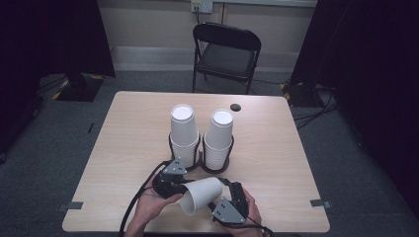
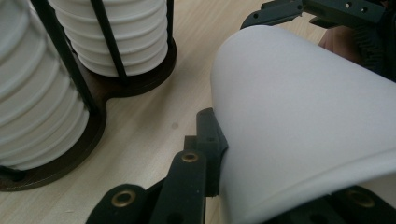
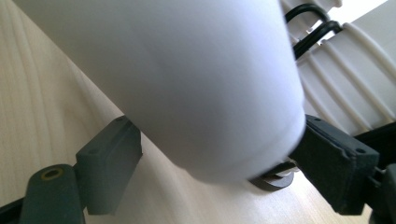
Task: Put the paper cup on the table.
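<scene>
A pale wood-grain tabletop (image 1: 128, 143) stands on grey carpet, with one black folding chair (image 1: 226, 54) behind it and dark curtains at both sides. One dark double holder (image 1: 200, 165) carries two stacks of white cups (image 1: 184, 133), side by side. A single loose white cup (image 1: 201, 194) lies on its side above the near edge, between the two tools. The left tool (image 1: 170, 183) grips the cup at its rim end. The right tool (image 1: 228, 197) has a jaw on either side of the cup's base; whether it clamps it I cannot tell.
</scene>
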`<state>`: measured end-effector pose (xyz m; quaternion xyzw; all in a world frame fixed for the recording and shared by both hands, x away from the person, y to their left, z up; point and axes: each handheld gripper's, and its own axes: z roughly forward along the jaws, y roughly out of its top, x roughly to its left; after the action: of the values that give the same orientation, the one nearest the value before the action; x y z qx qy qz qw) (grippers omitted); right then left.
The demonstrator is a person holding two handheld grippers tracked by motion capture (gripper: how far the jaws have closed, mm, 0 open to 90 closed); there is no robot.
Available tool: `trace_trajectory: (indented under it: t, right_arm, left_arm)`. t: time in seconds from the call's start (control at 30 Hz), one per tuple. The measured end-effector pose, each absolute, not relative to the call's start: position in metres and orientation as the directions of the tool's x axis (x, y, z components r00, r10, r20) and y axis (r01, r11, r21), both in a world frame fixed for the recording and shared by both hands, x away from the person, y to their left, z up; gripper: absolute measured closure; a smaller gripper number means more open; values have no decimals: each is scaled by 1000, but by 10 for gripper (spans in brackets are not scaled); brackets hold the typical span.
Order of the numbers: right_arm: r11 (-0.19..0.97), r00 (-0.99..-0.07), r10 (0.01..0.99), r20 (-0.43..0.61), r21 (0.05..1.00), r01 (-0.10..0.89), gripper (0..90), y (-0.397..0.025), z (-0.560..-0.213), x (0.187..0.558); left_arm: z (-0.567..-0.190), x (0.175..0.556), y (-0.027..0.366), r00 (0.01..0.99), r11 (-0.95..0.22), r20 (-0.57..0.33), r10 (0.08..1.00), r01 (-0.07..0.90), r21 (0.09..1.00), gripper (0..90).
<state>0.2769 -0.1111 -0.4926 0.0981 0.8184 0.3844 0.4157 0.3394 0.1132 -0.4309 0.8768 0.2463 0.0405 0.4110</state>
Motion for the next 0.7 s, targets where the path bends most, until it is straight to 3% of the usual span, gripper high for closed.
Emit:
trace_trajectory:
  t: [0.7]
  right_arm:
    - [753, -515, 414, -751, 600, -270, 164, -93, -489, 269]
  left_arm:
    - [-423, 354, 94, 876, -591, -204, 437, 450, 669, 862]
